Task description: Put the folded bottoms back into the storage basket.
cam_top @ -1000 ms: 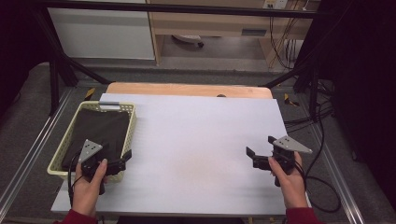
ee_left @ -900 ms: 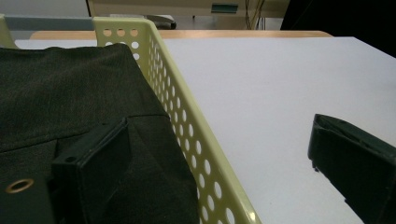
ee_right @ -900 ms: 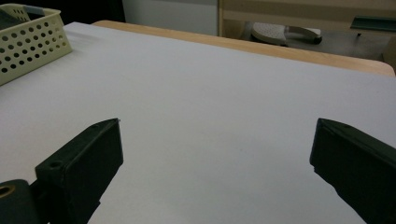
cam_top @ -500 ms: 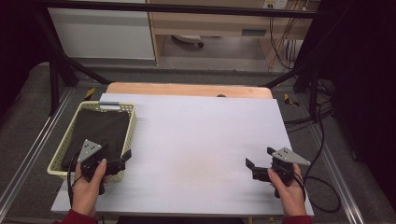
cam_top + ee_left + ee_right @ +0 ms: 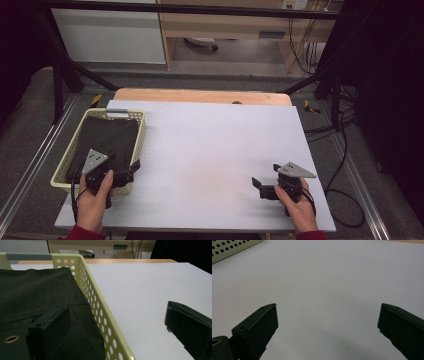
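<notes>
1. Left gripper (image 5: 131, 168) poised at the near right corner of the basket (image 5: 141, 131), jaws spread wide and holding nothing; one jaw over the dark cloth (image 5: 107, 138), the other outside, over the white surface (image 5: 215, 145), the basket's right wall between them.
2. Cloth folded flat inside the basket at the left edge of the surface, directly ahead of the left jaws and just below them; long axis running away from the person, toward the far edge.
3. In the left gripper view, cloth (image 5: 37, 297) close under the inner jaw, with a seam and a small metal eyelet near the bottom; perforated wall (image 5: 100, 312) cutting diagonally through the gap.
4. Right gripper (image 5: 257, 184) held low near the near right corner of the surface, jaws likewise wide apart and empty, pointing left across bare surface toward the basket.
5. Left hand (image 5: 92, 197) clearly the nearer to the cloth; right hand (image 5: 299, 205) well apart from it, with most of the surface between.
6. Likely obstacle for a grab: the basket wall straddled by the left jaws; probably a shift leftward needed to bring both jaws inside the rim before closing on the cloth.
7. Beyond the far edge, a wooden strip (image 5: 200, 95); cables (image 5: 345, 150) trailing along the floor off the right edge. Nothing else lying on the surface between the grippers.
</notes>
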Motion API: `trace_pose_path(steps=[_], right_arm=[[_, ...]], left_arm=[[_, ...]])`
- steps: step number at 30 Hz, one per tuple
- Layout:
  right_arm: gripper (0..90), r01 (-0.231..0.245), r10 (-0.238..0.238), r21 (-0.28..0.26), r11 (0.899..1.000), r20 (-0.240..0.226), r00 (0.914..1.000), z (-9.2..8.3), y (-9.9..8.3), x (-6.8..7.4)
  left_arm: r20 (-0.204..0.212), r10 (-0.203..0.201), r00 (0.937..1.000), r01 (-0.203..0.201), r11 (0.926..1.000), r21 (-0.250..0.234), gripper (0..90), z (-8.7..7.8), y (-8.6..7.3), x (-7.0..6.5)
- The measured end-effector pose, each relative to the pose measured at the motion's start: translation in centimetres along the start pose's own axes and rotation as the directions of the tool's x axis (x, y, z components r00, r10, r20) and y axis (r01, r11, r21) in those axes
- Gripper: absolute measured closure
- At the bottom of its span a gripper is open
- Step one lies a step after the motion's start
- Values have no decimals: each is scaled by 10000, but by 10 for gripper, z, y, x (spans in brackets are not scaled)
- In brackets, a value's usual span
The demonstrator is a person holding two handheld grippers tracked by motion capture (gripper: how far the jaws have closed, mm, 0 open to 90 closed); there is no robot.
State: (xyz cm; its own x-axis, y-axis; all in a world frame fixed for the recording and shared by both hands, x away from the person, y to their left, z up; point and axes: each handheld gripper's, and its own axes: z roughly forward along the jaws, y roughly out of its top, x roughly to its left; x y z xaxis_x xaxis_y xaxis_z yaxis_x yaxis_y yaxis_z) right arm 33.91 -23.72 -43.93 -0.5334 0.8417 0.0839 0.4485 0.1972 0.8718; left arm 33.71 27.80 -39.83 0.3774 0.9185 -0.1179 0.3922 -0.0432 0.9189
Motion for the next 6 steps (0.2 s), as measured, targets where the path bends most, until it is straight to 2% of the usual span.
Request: trace_pose_path(steps=[3, 6], right_arm=[[34, 130, -129, 81, 9999, -86, 9999, 8, 3, 5], [34, 178, -176, 98, 9998, -129, 9998, 13, 5, 6]], left_arm=[[-133, 421, 9990, -421, 9991, -47, 73, -2, 7, -9], [167, 1098, 9938, -1094, 9938, -216, 72, -7, 19, -31]])
